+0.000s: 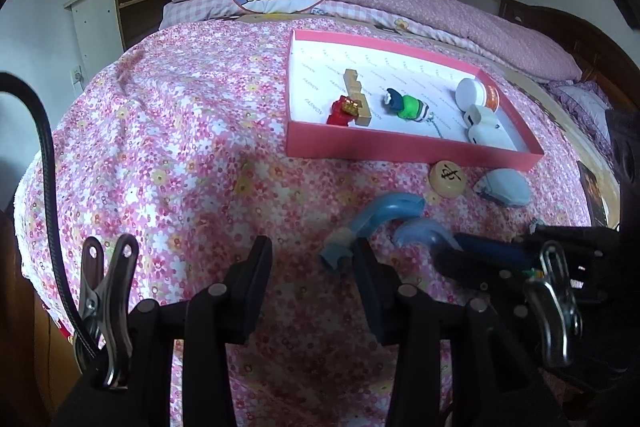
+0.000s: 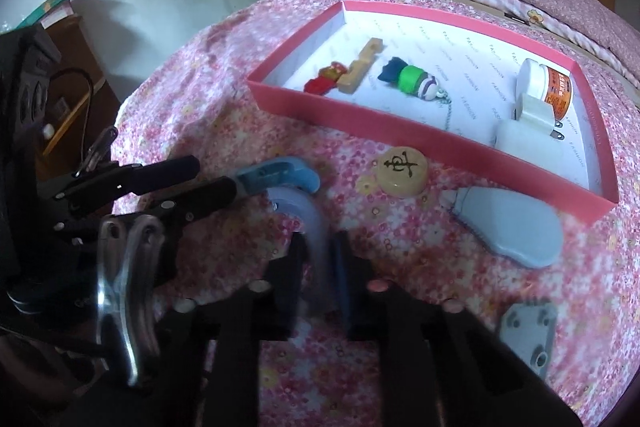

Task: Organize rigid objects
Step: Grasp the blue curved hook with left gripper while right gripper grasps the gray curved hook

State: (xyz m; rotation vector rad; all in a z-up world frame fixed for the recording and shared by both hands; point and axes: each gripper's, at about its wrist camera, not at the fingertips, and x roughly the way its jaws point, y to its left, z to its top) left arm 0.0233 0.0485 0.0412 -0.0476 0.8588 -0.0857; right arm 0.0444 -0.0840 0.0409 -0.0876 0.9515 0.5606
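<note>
Grippers both sit low over the floral bedspread (image 1: 168, 131), near its front edge. Right gripper (image 2: 318, 267) is pinched on the pale lilac curved piece (image 2: 310, 223): both pads press its lower leg, and the bend arcs up toward 11 o'clock. Left gripper (image 1: 312, 263) has jaws spread partway with bare bedspread between them. Its right finger (image 1: 370, 279) overlaps the stem end of the darker blue curved piece (image 1: 384, 215); can't tell if it touches. In the right wrist view that same finger meets the blue piece's end at about 9 o'clock from the lilac one.

The two curved pieces lie just beside each other, the blue one farther from the cameras. Round wooden chess disc (image 2: 402, 173) lies at 2 o'clock from the lilac piece, just outside the near wall of the pink tray (image 2: 360, 125). Grey-blue teardrop case (image 2: 516, 227) sits at 3 o'clock from it, also outside the tray. Small grey plate (image 2: 528, 331) lies at 4 o'clock, closest to the camera.

Inside the tray, left to right: red figure (image 2: 320, 81) touching the notched wooden block (image 2: 360, 67), green and blue keychain figure (image 2: 408, 79) with its chain, orange-label jar (image 2: 548, 87), and white charger (image 2: 528, 147) at the right end.
</note>
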